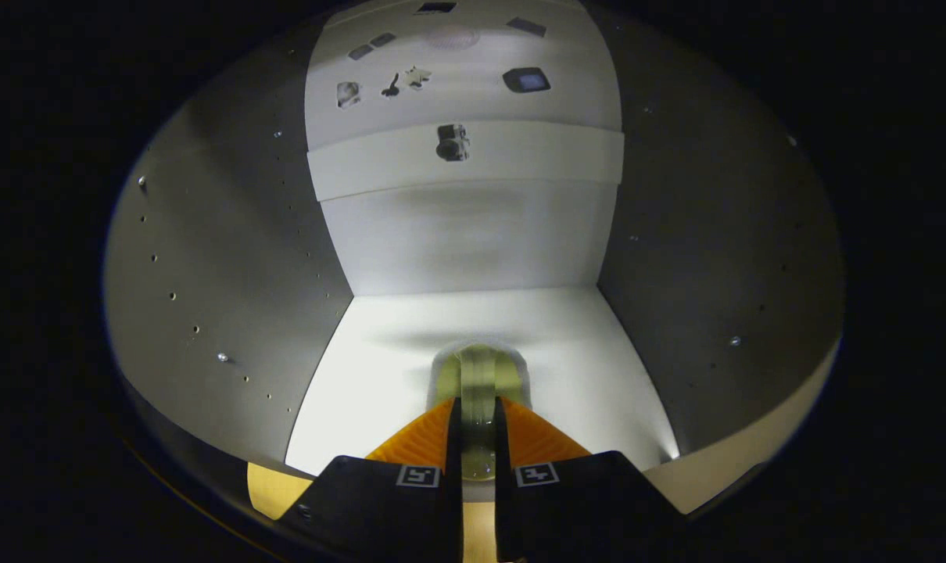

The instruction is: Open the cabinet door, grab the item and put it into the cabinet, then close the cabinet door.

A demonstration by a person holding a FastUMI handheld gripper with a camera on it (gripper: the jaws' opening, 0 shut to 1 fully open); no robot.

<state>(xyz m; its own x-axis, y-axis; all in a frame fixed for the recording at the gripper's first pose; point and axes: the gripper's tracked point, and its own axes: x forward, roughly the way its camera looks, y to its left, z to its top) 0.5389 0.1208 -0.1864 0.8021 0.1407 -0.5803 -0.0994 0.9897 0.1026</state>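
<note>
My gripper [478,410] reaches into the open white cabinet [231,258], low over its floor [598,391]. Both fingers press on a thin, pale yellow-green, see-through item [479,374] that stands on edge between them. Its rounded far end sticks out just beyond the fingertips, above the cabinet floor. Whether it touches the floor I cannot tell. The cabinet's back wall [465,242] lies straight ahead, with side walls to the left and right. The door is out of sight.
A white strip [520,160] crosses the back of the cabinet high up, and the glossy panel above it mirrors small dark shapes. Rows of small holes and screws dot both side walls. The cabinet's front edge [715,469] runs beside the fingers.
</note>
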